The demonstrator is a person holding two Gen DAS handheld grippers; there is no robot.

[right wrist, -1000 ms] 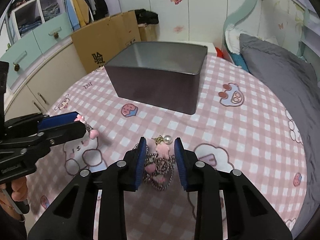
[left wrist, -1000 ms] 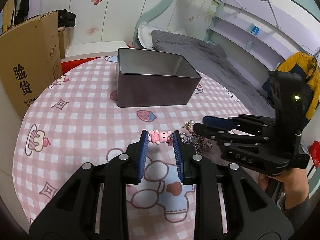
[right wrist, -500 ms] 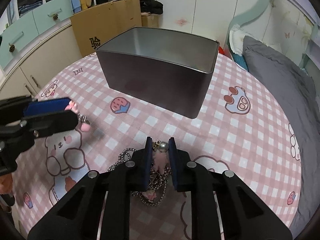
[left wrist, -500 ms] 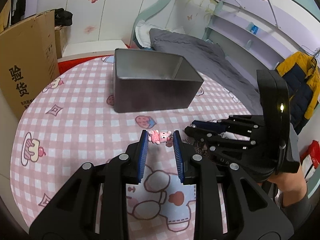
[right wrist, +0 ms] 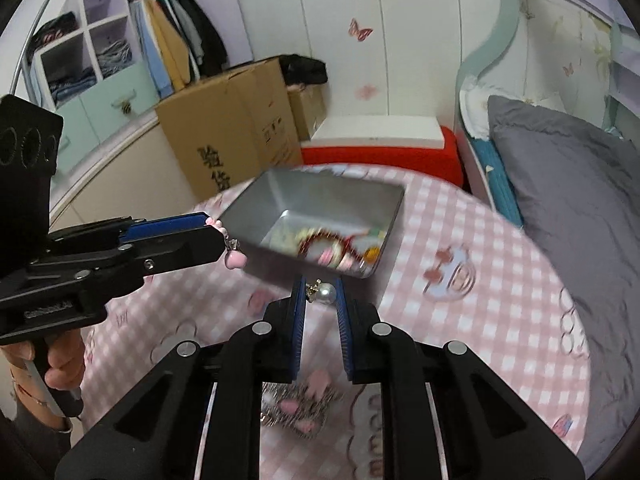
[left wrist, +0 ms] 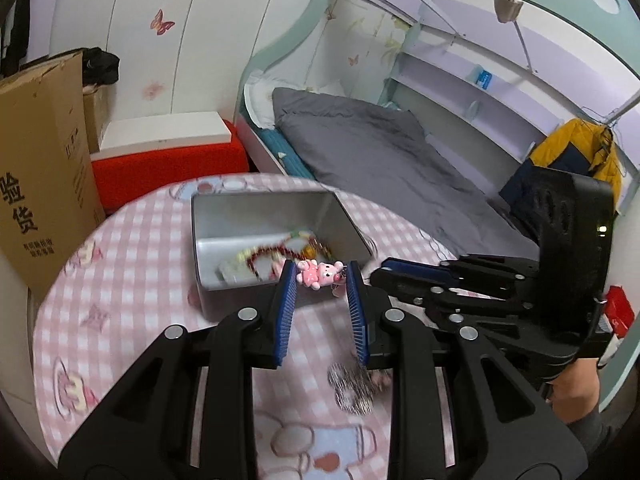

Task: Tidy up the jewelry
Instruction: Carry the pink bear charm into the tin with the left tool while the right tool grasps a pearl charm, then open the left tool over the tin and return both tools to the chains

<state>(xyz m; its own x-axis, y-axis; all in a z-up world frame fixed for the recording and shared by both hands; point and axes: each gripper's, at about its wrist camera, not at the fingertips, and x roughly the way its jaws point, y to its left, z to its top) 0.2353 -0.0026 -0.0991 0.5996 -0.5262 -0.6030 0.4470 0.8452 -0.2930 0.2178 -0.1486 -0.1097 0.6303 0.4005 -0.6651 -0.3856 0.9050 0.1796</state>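
A grey metal tin (left wrist: 264, 216) stands on the pink checked tablecloth (left wrist: 120, 280), with a red bead string and other blurred jewelry inside. Just before the tin's near wall, my left gripper (left wrist: 320, 276) is shut on a pink bunny charm (left wrist: 318, 273), held clear of the table. In the right wrist view, my right gripper (right wrist: 322, 292) is shut on a pearl charm (right wrist: 326, 293). Its silver chain with pink pieces (right wrist: 298, 404) hangs blurred below the fingers. That gripper is near the tin's (right wrist: 328, 188) front corner. The left gripper (right wrist: 222, 236) reaches in from the left.
A cardboard box (left wrist: 40, 184), a red bench with a white top (left wrist: 168, 160) and a bed with grey bedding (left wrist: 380, 152) surround the round table. In the right wrist view a person's hand (right wrist: 60, 372) holds the left gripper's handle; shelves of clothes stand behind.
The right gripper closed on the pearl chain. Both grippers then rose off the table with their pieces and came nearer the tin, whose inside now shows.
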